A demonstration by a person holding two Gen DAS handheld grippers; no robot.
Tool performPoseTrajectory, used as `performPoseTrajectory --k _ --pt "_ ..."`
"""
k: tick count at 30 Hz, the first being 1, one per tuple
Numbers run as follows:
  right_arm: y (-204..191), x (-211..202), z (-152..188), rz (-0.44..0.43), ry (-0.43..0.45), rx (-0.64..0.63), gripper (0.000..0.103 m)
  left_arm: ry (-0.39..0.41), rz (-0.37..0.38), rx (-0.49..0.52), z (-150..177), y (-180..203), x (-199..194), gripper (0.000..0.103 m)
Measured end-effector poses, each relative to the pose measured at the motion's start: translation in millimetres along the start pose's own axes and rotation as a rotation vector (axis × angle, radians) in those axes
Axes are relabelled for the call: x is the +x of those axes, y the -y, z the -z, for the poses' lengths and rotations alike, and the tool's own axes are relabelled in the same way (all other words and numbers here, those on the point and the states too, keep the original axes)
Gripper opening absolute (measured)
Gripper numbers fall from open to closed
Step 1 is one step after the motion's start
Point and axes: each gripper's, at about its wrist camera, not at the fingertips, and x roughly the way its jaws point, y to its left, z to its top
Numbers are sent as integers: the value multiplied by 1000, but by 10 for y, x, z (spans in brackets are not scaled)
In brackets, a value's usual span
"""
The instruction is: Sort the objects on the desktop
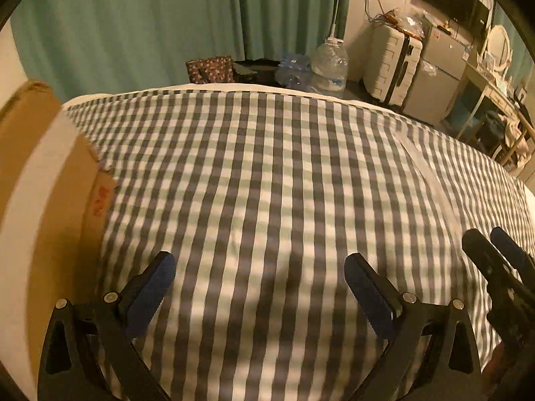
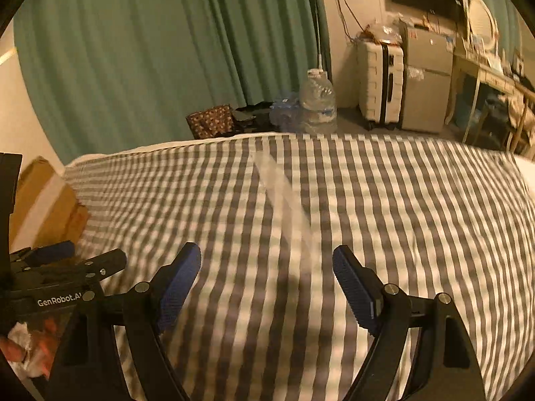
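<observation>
A grey-and-white checked cloth (image 1: 267, 167) covers the work surface. On it lies a pale see-through strip (image 2: 287, 207), like a ruler; it is blurred, and in the left wrist view it shows only faintly (image 1: 424, 167). Its near end runs toward the gap of my right gripper (image 2: 267, 267), which stands open above the cloth with nothing pressed between its blue pads (image 2: 354, 287). My left gripper (image 1: 260, 270) is open too, over bare cloth. Each gripper shows at the edge of the other's view: the right gripper (image 1: 495, 254) and the left gripper (image 2: 67, 257).
A cardboard box (image 1: 50, 173) with white tape stands at the cloth's left edge. Past the far edge are green curtains (image 1: 150, 26), a patterned bag (image 1: 210, 68), water bottles (image 1: 327, 63), a white suitcase (image 1: 391, 67) and a small fridge (image 1: 434, 77). A gloved hand (image 2: 20, 347) holds the left gripper.
</observation>
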Motion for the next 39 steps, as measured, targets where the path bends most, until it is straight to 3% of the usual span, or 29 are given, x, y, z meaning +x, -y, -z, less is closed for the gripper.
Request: performPoseTrajectory --k 4,8,11,13,14,18,23,25,30,32,36,39 --pt "91 354 -128 42 -42 22 81 31 25 -3 -23 -61 172 103" --pt "143 594 -214 59 -62 20 75 22 78 -85 54 -275 326 103" --pt "76 700 -217 110 -61 -26 61 21 81 -102 24 -329 366 103" --pt "29 719 -201 131 -51 -53 39 34 68 -83 37 -326 350 103" --pt "-5 712 -202 139 -52 -71 34 32 65 -79 50 -325 351 103" --pt "-176 632 -91 202 -58 -134 29 -6 49 -58 97 -293 285 103" --pt "-207 377 31 115 -127 -40 26 -34 32 -46 119 -295 -107 103" --pt "-224 253 95 97 -154 -9 26 -35 67 -48 129 -317 -328 103" --pt "-393 -303 217 50 -142 31 23 -6 95 -39 178 -470 -933 103" --pt "-461 -514 237 13 -144 48 11 9 114 -25 175 -539 -1198 103" --pt "-704 -917 374 -20 -147 37 8 47 94 -24 260 -757 -1640 103" --pt "-851 -1002 551 -29 -185 2 8 51 127 -44 394 -965 -1871 103"
